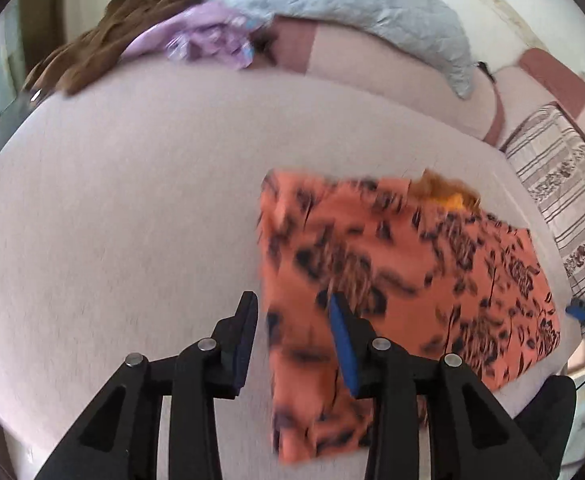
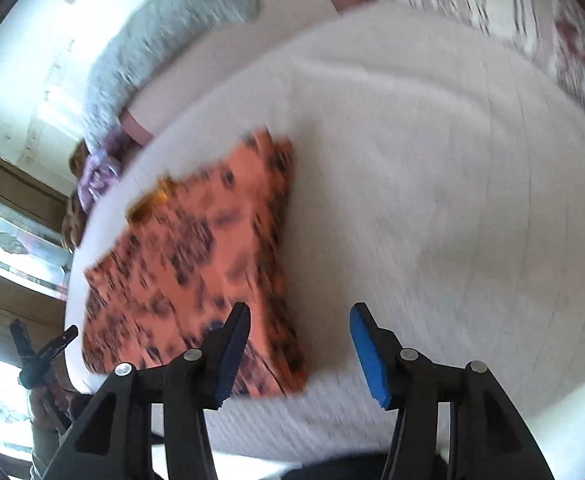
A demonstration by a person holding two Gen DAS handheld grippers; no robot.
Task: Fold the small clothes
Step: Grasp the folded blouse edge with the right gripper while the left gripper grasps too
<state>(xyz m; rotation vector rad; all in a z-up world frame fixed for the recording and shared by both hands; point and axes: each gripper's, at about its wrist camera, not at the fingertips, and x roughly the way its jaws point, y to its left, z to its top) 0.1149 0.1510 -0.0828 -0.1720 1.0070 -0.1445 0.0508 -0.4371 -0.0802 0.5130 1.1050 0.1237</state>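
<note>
Only the left wrist view showed the brown garment (image 1: 92, 52) beside the lilac one (image 1: 196, 40) (both blurred), while the orange patterned cloth (image 1: 392, 264) lay folded on the pale bed (image 1: 132, 200), both left gripper (image 1: 294, 340) and right gripper (image 2: 298, 354) gaping, empty.

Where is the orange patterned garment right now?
The orange patterned garment lies flat on the pale bed cover, right of centre in the left wrist view, below the open left tongs.

Motion blur smears the print of the orange garment (image 1: 404, 264) in both views. The left gripper (image 1: 294, 344) covers part of its near edge. The brown cloth (image 1: 104, 36) and lilac cloth (image 1: 200, 36) are too blurred to identify.
</note>
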